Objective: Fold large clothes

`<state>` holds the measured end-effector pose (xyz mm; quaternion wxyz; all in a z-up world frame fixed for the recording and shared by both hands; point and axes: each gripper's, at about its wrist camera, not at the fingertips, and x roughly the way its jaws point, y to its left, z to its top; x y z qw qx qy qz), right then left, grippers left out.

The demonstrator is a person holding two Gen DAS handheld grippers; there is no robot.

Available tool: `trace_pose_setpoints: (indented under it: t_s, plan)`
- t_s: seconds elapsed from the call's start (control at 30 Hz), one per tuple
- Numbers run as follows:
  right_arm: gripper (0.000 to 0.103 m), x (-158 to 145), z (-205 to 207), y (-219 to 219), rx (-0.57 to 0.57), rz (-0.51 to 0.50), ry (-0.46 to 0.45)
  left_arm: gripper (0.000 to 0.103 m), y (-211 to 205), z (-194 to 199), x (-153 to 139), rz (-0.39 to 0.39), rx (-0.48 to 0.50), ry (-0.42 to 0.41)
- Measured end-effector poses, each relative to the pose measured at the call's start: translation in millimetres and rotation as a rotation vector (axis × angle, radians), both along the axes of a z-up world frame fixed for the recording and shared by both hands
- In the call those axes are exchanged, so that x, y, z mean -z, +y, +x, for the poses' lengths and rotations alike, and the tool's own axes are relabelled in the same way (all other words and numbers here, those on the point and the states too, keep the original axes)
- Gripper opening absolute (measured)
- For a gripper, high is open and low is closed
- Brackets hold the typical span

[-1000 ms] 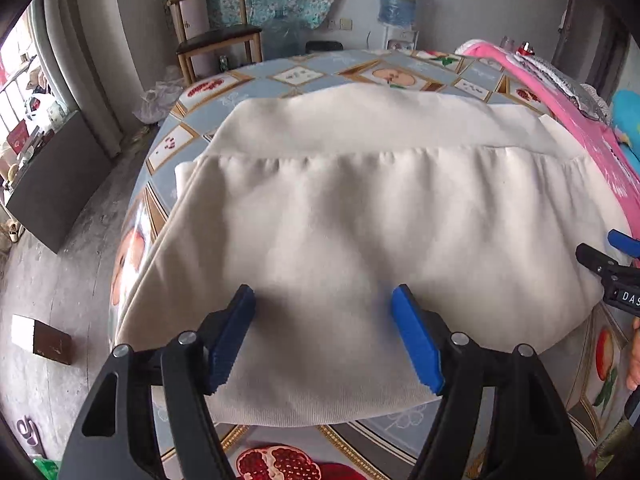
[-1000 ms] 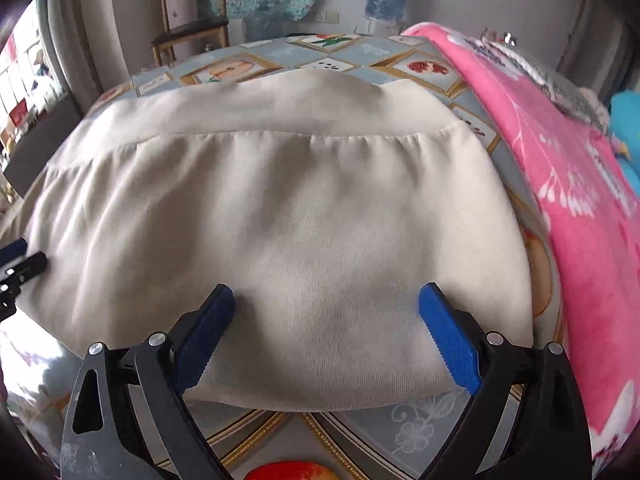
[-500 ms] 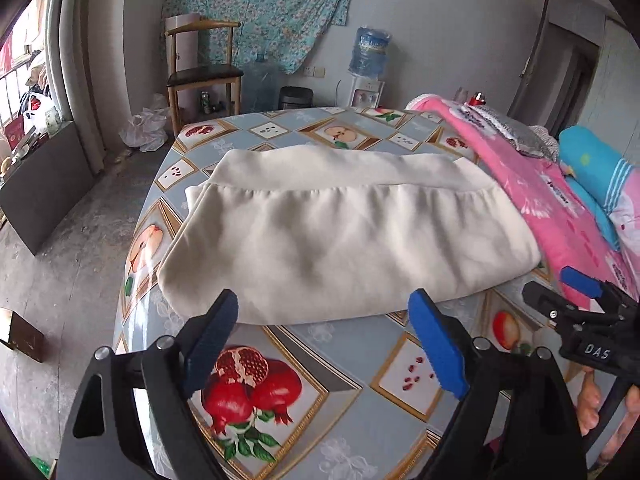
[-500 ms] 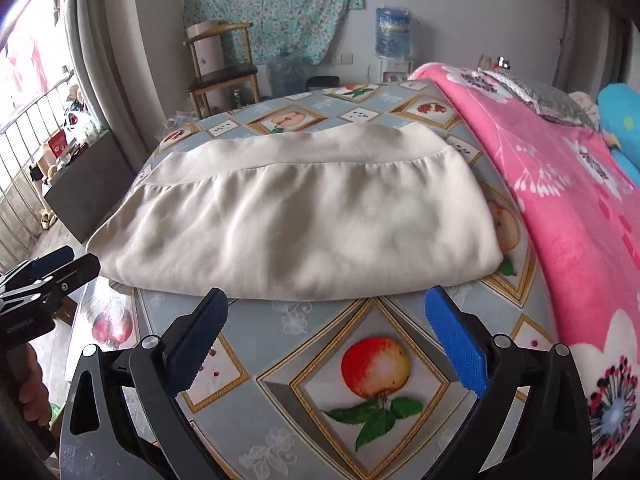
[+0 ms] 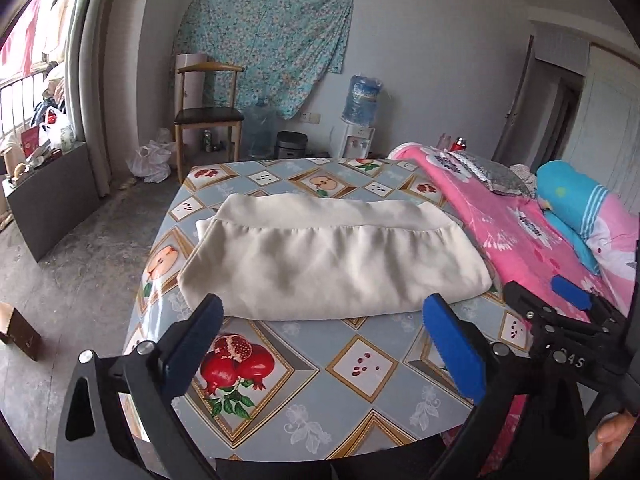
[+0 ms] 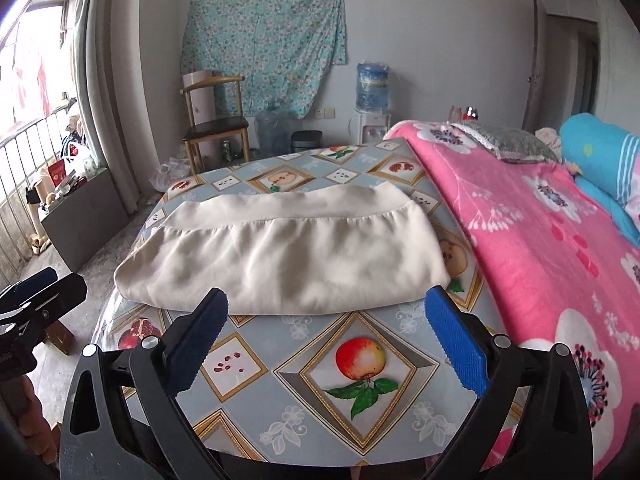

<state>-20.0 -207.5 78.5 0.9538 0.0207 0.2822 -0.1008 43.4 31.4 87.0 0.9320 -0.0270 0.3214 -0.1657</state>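
My left tongs [image 5: 320, 344] are opening and my right tongs [image 6: 326, 336] stand spread, both empty, near the folded cream garment [image 5: 332, 264] lying mid-desk [image 5: 360, 392]; it looks soft, light and floppy, so I'd pinch its near folded edge at both corners

The folded garment [image 5: 332, 264] lies on the table [image 5: 320, 400], in its middle, with bare table before it and behind it. The blanket [image 6: 540, 248] lies along the right side of the table, just beside the garment. 2 pillows [image 6: 600, 160] lie on the blanket at the far right. Behind the table stand a chair [image 5: 208, 116] at the left and a water dispenser [image 5: 362, 120] at the right, both against the wall.
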Motion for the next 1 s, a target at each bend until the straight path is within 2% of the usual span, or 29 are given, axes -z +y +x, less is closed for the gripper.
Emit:
trace_pose_setpoints:
  t_s: [0.1,0.27,0.37,0.47,0.67,1.0]
  plan:
    - [0.096,-2,-6,3,0.007,-0.014,-0.016,0.098,-5,0,2,0.113,-0.070,-0.002]
    - [0.096,-1,-10,4,0.043,-0.046,-0.041,0.098,-9,3,5,0.191,-0.133,0.006]
    - [0.096,5,-5,1,0.033,-0.032,-0.011,0.098,-16,2,9,0.246,-0.107,0.010]
    - [0.096,18,2,-1,0.036,-0.011,0.058,0.098,-26,5,16,0.294,-0.104,0.024]
    - [0.096,39,9,-12,0.049,0.060,0.149,0.098,-30,13,29,0.213,-0.130,0.120]
    - [0.096,53,17,-17,0.059,0.053,0.215,0.098,-31,32,39,0.201,-0.199,0.212]
